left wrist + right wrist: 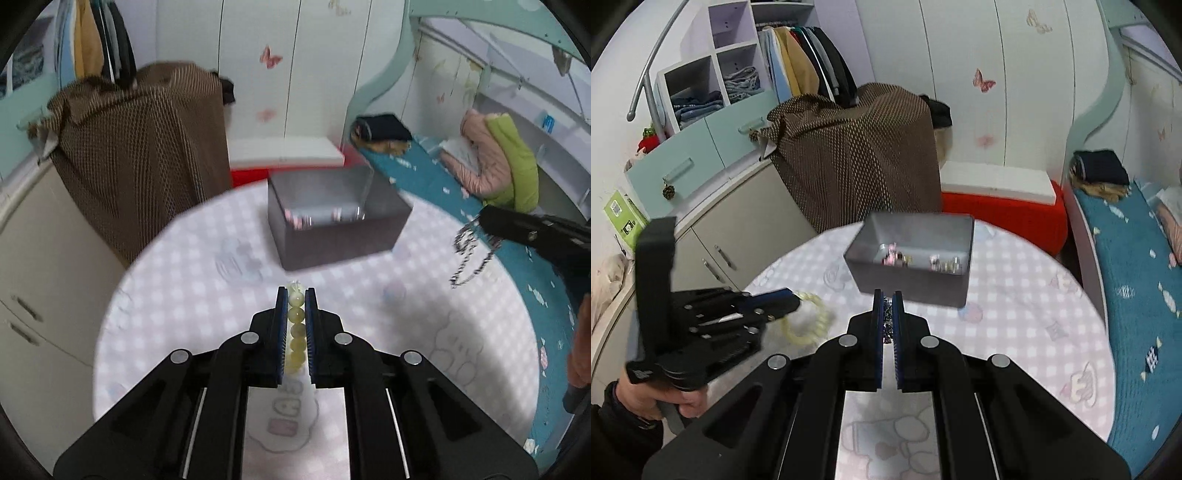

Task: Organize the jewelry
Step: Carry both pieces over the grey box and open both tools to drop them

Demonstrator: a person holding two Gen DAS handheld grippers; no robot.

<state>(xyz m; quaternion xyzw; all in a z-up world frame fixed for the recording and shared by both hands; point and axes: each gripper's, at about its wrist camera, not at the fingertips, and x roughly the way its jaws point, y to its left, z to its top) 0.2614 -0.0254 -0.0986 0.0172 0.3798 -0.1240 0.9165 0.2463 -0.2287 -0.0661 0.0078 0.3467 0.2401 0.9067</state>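
Note:
My left gripper is shut on a pale yellow-green bead bracelet, held above the round table; in the right wrist view the bracelet hangs as a loop from the left gripper. My right gripper is shut on a dark metal chain; in the left wrist view the chain dangles from the right gripper at the right. A dark grey open box stands ahead on the table, with several small jewelry pieces inside.
The round table has a pink-checked cloth. Behind it are a red stool with a white slab, a brown-draped object, cupboards at the left, and a bed with a blue cover at the right.

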